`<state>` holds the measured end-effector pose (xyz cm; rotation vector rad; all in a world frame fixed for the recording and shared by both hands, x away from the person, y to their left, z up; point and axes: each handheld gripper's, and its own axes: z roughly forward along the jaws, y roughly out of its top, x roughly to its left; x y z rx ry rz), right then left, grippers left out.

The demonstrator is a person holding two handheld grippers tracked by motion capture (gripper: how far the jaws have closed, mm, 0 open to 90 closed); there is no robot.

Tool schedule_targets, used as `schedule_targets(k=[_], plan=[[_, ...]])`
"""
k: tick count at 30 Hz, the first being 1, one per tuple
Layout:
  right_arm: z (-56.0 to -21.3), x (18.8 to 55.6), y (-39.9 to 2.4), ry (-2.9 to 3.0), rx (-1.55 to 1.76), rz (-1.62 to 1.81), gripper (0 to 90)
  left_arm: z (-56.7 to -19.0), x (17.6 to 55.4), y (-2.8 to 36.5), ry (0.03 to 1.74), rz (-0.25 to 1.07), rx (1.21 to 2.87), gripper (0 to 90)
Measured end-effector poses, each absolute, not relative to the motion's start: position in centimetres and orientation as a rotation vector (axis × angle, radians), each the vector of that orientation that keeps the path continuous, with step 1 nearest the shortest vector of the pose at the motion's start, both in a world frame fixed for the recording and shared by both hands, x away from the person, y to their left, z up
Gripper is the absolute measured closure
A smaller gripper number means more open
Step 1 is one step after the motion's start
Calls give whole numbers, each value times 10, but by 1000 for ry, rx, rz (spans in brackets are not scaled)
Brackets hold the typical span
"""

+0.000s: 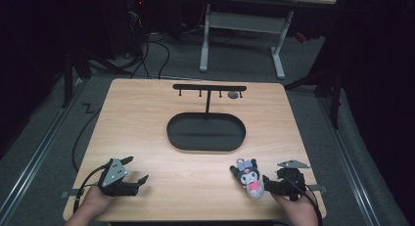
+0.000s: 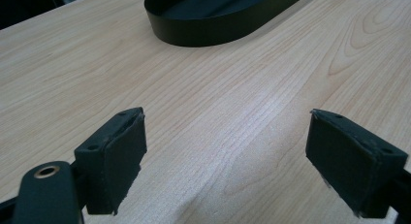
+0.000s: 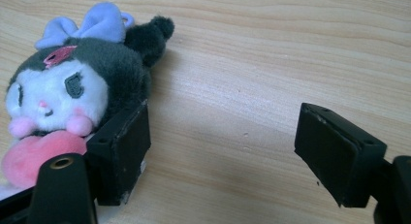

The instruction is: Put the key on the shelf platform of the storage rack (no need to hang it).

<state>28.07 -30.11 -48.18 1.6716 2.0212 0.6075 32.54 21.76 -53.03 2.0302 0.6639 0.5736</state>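
In the high view, a light wooden table (image 1: 195,113) carries a black oval tray (image 1: 206,132) near its middle, with a black T-shaped stand (image 1: 209,89) rising at the tray's far edge. A small grey round thing (image 1: 233,94) sits by the right end of the crossbar; what it is cannot be made out. A small plush toy (image 1: 249,178) lies near the table's front right edge: dark head, white face, lilac bow on top, pink below. The right gripper (image 1: 266,182) rests just to its right, held by a hand (image 1: 298,211) that is cut off at the bottom edge. The left gripper (image 1: 137,171) rests near the front left corner with its jaws spread, well apart from the toy.

In the left gripper view, the two black jaws stand wide apart with bare wood between them and nothing in hold. The tray's rim (image 2: 203,37) shows ahead, its far side cut off by the top edge.

In the right gripper view, the jaws are likewise wide apart and hold nothing. The plush toy (image 3: 72,88) lies on its back just outside the left-hand jaw, touching or nearly touching its outer face. It has closed eyes, pink cheeks, a pink heart at the chest, a lilac bow and one dark ear. Its lower body is hidden behind the jaw and cut off at the left edge.
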Motion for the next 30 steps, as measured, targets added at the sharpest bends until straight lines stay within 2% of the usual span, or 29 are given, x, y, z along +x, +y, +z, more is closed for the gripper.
schedule_targets(k=[30], plan=[[-472,299,-294,2259,1700,334,258,-530,326,218,665,571,2027,155]])
